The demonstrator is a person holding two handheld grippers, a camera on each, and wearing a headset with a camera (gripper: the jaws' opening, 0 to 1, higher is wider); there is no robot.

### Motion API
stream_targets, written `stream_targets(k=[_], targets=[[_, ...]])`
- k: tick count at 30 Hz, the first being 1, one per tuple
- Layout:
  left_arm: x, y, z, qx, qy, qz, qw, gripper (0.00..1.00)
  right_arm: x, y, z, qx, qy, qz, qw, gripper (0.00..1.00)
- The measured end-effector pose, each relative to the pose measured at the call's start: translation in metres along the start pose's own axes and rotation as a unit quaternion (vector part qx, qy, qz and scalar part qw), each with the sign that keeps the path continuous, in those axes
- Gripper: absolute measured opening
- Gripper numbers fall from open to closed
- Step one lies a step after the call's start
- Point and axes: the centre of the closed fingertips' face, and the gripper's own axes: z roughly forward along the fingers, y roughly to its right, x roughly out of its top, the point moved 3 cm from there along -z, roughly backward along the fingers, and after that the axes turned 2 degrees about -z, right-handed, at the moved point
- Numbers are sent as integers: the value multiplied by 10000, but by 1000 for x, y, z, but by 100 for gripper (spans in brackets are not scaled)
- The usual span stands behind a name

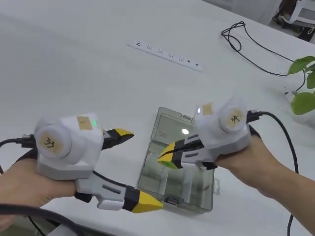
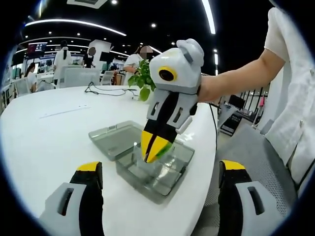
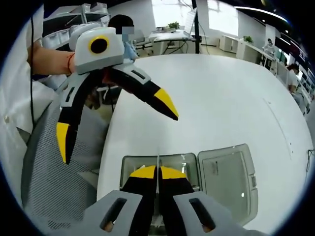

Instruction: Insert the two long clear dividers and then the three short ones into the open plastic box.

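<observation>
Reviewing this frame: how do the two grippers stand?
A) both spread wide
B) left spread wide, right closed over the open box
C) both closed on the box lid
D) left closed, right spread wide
B: the left gripper has its jaws spread wide beside the open plastic box, while the right gripper is closed on a thin clear divider above the box's base.

Left tool [image 1: 137, 167] spread wide, right tool [image 3: 158, 173] pinched on clear divider [image 3: 158, 158]

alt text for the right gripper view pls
The right hand-held gripper, yellow-tipped jaws shut on a thin clear plastic divider, holds it over the open clear plastic box on a white table. The left hand-held gripper hangs open at upper left.
</observation>
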Motion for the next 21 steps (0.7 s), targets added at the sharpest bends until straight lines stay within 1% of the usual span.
stream_targets(k=[6, 11, 16, 21], targets=[[0, -2, 0, -1, 4, -5, 10000, 100, -3, 0, 6, 31, -117, -23, 9999, 2], [-1, -2, 1, -19, -18, 13, 10000, 100, -5, 0, 11, 81, -238, -35, 9997, 2], [-2, -2, 0, -22, -48, 29, 10000, 100, -8, 0, 15, 85, -396, -33, 9992, 3], [-3, -3, 0, -8, -54, 29, 10000, 100, -12, -1, 21, 59, -631, -189, 9978, 3]])
